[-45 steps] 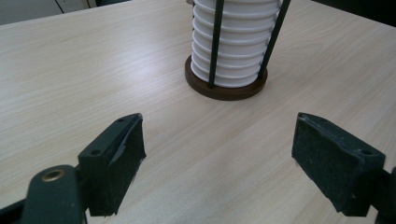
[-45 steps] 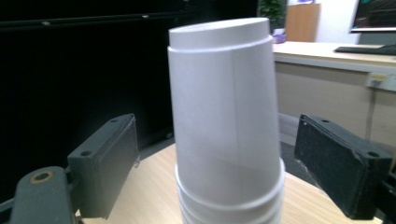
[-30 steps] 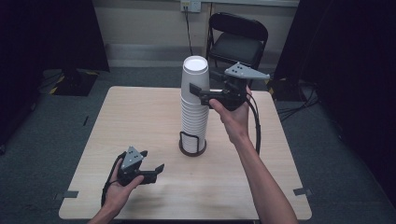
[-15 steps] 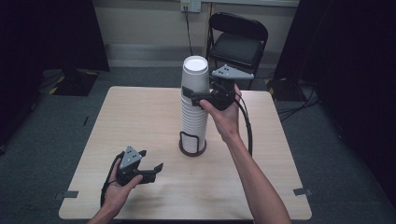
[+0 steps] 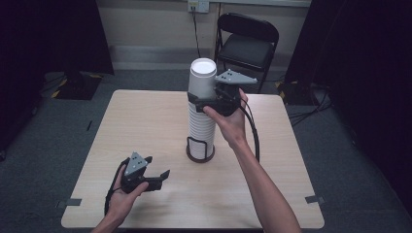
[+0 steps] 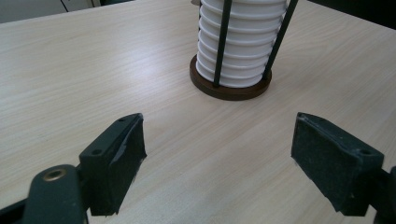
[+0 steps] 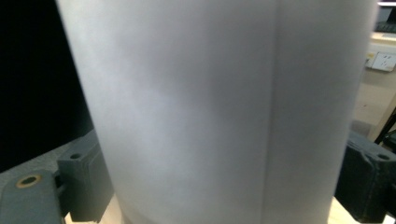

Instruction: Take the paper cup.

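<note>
**High view: right gripper set around top cup, grab not made yet**

High view shows a tall stack of white cups [image 5: 201, 114] standing in a wire holder [image 5: 199, 148] with a dark round base, near the middle of the table [image 5: 145, 126]. The right gripper [image 5: 204, 99] is up at the top cup [image 5: 202, 77], jaws on either side of it just below the rim. Its jaws have just been opening and now stand wide, with the cup between them. I judge this as the approach done and the squeeze and lift-off still to come; no cup has left the stack.

The left gripper [image 5: 158, 174] waits low at the near left of the table, well apart from the stack, jaws wide open and holding nothing.

Right gripper view gives what the high view can't: the cup wall [image 7: 219, 107] up close, blurred, with the dark pads [image 7: 86, 182] beside it on both sides. Whether the pads touch it yet I can't tell, it looks like flanking rather than pressing.

Left gripper view adds the bottom of the stack: ribbed cup rims [image 6: 243, 46] inside two black upright rods [image 6: 223, 42] on the brown base [image 6: 231, 88], bare tabletop between the open pads [image 6: 121, 158].
</note>
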`<state>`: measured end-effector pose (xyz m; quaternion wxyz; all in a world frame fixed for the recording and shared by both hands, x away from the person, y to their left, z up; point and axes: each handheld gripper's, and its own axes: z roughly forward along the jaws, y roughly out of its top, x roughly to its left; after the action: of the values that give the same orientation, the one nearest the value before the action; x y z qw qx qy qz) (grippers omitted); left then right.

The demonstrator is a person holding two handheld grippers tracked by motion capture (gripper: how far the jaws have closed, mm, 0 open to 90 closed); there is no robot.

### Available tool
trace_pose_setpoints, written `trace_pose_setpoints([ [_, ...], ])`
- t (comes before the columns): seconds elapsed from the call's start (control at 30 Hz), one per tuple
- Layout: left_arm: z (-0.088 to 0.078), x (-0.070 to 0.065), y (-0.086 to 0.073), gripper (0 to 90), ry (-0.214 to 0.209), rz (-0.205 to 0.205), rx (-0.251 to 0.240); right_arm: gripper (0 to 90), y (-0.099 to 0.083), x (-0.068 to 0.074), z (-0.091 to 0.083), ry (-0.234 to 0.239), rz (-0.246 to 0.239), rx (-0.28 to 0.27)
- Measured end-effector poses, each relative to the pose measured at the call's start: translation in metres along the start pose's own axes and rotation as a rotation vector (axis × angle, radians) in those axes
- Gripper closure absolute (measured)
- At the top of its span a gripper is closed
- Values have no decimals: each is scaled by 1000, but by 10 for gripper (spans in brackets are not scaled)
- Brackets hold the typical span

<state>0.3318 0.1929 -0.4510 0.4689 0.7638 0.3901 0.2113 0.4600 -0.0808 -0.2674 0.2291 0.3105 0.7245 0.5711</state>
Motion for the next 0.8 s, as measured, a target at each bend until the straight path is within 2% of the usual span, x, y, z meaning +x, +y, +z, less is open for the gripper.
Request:
trace_pose_setpoints([
  [0.17,1,-2,0,175,-8,3,6,93,0,0,1,-3,-11,10],
  [0.27,1,-3,0,175,-16,10,5,104,0,-1,1,3,-1,1],
  [0.8,1,-1,0,175,-9,0,6,118,3,0,-1,-11,-23,-1],
])
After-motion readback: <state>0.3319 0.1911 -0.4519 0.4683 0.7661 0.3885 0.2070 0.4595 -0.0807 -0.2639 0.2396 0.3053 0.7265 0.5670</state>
